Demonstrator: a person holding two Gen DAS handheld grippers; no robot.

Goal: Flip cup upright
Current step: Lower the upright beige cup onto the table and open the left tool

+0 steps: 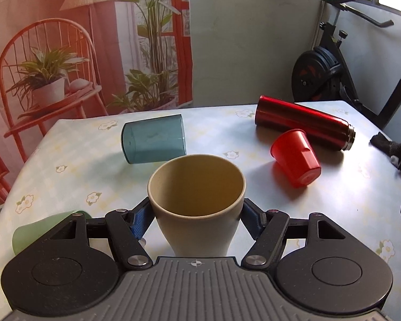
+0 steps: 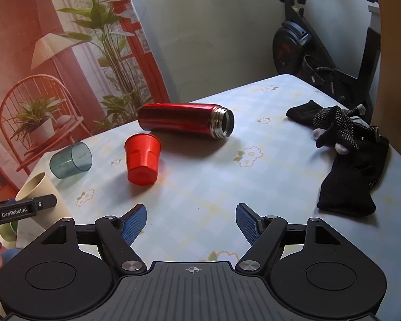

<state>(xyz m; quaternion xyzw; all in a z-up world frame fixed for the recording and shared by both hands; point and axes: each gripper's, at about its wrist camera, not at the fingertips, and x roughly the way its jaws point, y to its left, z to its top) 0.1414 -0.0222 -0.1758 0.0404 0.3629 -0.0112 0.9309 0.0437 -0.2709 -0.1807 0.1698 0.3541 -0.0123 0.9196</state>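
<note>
My left gripper (image 1: 196,218) is shut on a beige cup (image 1: 196,203), which stands upright with its mouth up between the blue pads. The same cup (image 2: 37,190) shows at the far left of the right wrist view, held by the left gripper's finger. A red cup (image 1: 296,157) (image 2: 143,157) stands upside down on the table. A blue-grey translucent cup (image 1: 153,137) (image 2: 70,159) lies on its side. A green cup (image 1: 37,231) lies on its side at the near left. My right gripper (image 2: 191,222) is open and empty above the table.
A red thermos bottle (image 1: 304,121) (image 2: 184,119) lies on its side, open mouth to the right, behind the red cup. Black gloves (image 2: 353,160) (image 1: 398,149) lie at the table's right edge. The flowered tablecloth (image 2: 227,187) covers the table. An exercise bike (image 1: 331,67) stands behind.
</note>
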